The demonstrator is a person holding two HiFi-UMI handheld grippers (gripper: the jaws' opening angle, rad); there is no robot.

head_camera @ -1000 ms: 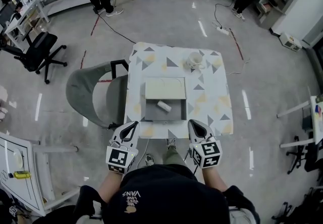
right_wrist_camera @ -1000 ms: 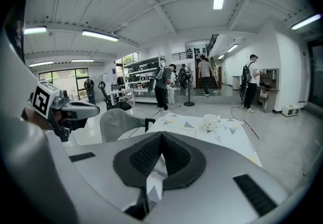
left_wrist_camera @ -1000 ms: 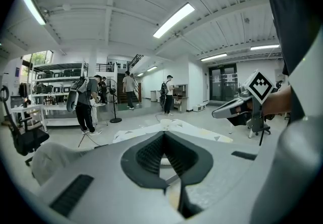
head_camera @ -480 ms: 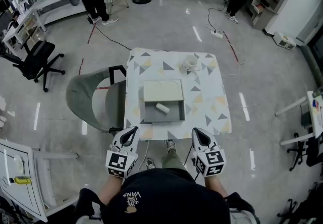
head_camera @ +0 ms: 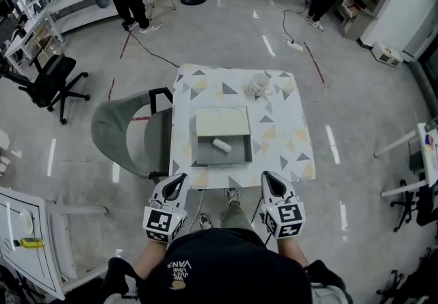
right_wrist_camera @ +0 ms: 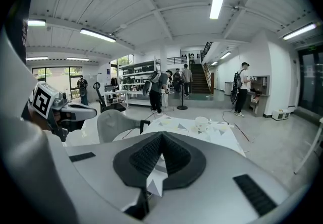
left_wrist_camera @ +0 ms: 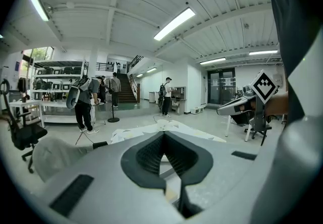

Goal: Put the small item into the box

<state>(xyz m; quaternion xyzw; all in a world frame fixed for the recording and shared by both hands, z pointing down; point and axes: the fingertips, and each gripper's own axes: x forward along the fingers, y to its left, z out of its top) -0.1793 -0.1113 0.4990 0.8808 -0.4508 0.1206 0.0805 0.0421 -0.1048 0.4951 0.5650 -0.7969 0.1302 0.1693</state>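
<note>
A small white cylinder-shaped item (head_camera: 221, 144) lies inside the open grey box (head_camera: 203, 153), whose cream lid (head_camera: 223, 121) is folded back behind it. The box sits mid-table on a triangle-patterned cloth (head_camera: 287, 138). My left gripper (head_camera: 179, 178) and right gripper (head_camera: 267, 176) hover side by side just off the table's near edge, apart from the box. Both are shut with nothing between the jaws. In the left gripper view the left gripper (left_wrist_camera: 163, 134) has its tips meeting, and the right gripper (right_wrist_camera: 161, 133) looks the same in the right gripper view.
A white cup (head_camera: 261, 83) stands at the table's far right. A grey shell chair (head_camera: 126, 131) is tucked against the table's left side. A black office chair (head_camera: 48, 80) and shelving are far left; people stand at the back. A cable (head_camera: 311, 56) runs across the floor.
Both grippers have drawn back a little from the table's near edge. The item and box have not moved.
</note>
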